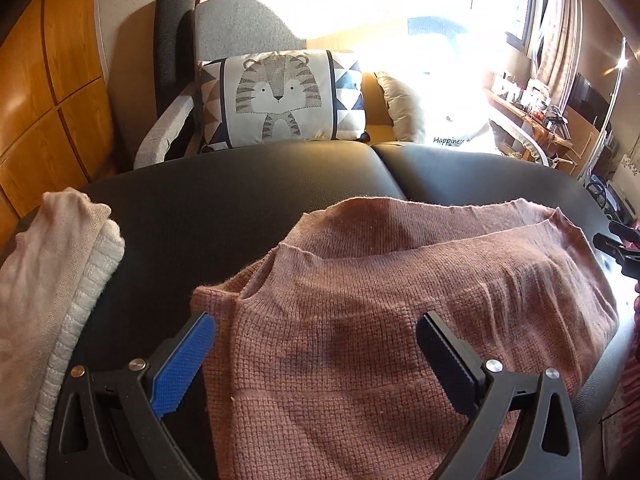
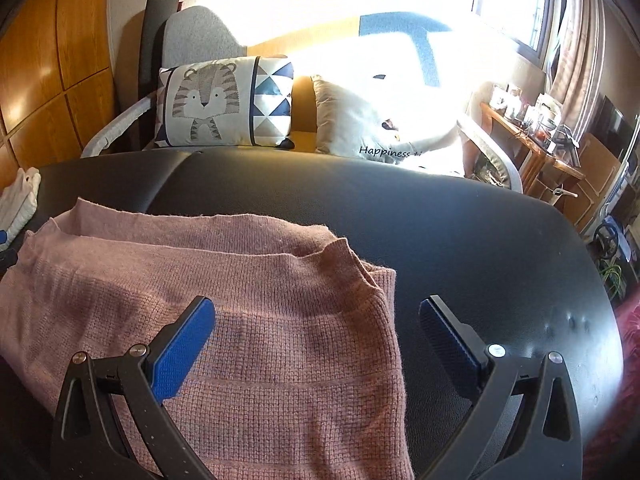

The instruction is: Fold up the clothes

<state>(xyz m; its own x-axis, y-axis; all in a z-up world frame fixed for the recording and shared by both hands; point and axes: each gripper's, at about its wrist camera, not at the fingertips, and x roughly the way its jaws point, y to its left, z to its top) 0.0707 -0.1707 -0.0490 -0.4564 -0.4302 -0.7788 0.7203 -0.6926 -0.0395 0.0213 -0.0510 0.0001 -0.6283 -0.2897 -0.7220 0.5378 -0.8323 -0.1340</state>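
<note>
A dusty-pink knitted sweater lay folded on a black padded leather surface, its layered hems turned toward the far side and a narrower panel tucked under at its left edge. In the left wrist view the left gripper hung low over the near part of the knit with its jaws spread wide — the blue-padded left finger just past the sweater's left edge, over the black surface, and the other finger over the fabric itself. Nothing was caught between them.

The right wrist view showed the same sweater from its other side. The right gripper was likewise wide open and empty, one blue pad above the knit and the opposite finger over bare black leather beyond the garment's right edge. Whether either gripper touched the cloth could not be told.

To the left of the sweater — near but apart — sat a pile of cream and white knitted clothes on the same surface. Beyond the far edge stood a grey armchair holding a cushion printed with a cartoon tiger, and beside it a pale cushion lettered "Happiness", half washed out by sunlight from the window.
</note>
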